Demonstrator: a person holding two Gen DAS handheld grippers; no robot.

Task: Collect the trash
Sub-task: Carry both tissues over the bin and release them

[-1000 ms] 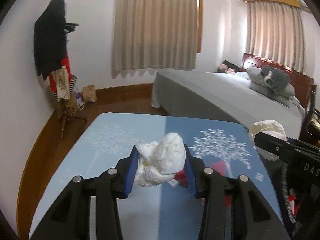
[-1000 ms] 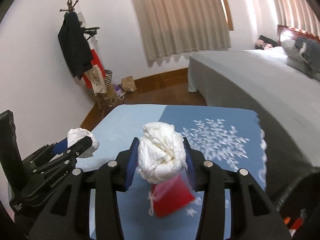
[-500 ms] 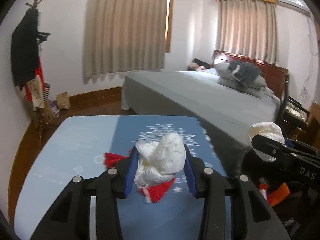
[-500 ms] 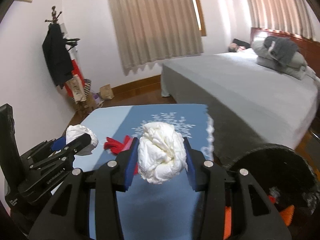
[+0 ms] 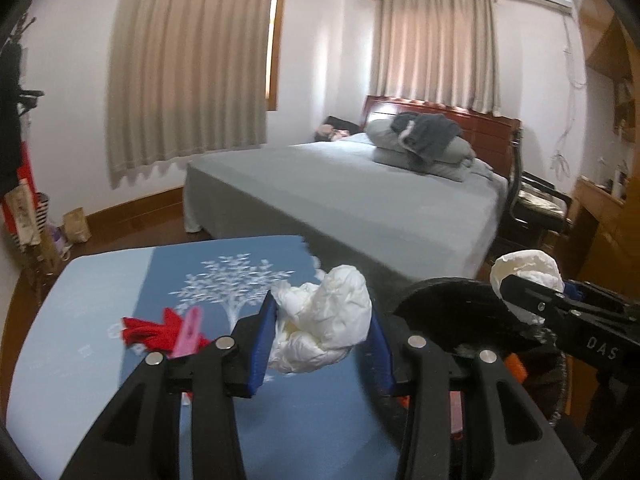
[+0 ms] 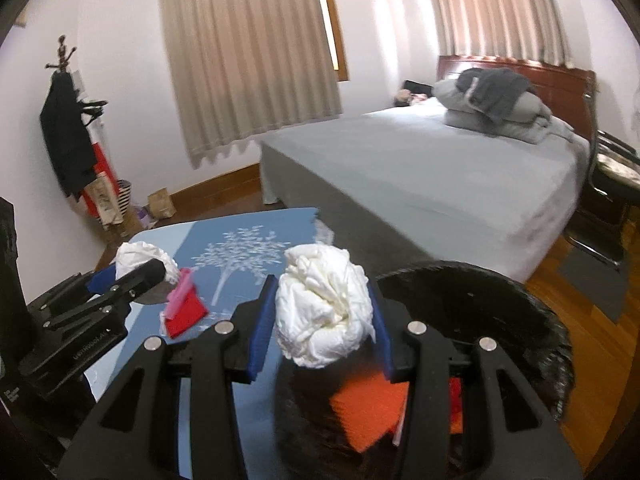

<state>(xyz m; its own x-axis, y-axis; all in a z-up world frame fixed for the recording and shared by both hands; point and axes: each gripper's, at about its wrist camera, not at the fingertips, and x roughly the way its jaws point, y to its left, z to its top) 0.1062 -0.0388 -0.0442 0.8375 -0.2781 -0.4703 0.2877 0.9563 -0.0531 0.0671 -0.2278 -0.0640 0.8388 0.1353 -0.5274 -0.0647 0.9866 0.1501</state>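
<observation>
Both hands were loaded and on the way to the bin; the left gripper had its blue pads clamped on a crumpled white paper wad, held above the blue tablecloth; the right gripper was squeezing a second paper ball, and that one hung right at the near rim of the black bin, which stood just off the table's right edge, beside the bed; orange and red scraps showed inside the bin already, so this looked like the carry-and-drop step, well into the job but not finished; the next move, by my reading, called for pushing the right gripper a little further over the mouth of the bin before letting go, since the ball sat nearer the rim than the middle; the left gripper had more ground to cover, still over cloth with the bin off to its right; the two tools rode close together, so they could bump at the bin, and one may have needed to wait its turn; left on the table were a red wrapper with a pink strip lying across it, trash yet to be fetched; a coat stand stood well apart by the wall.
</observation>
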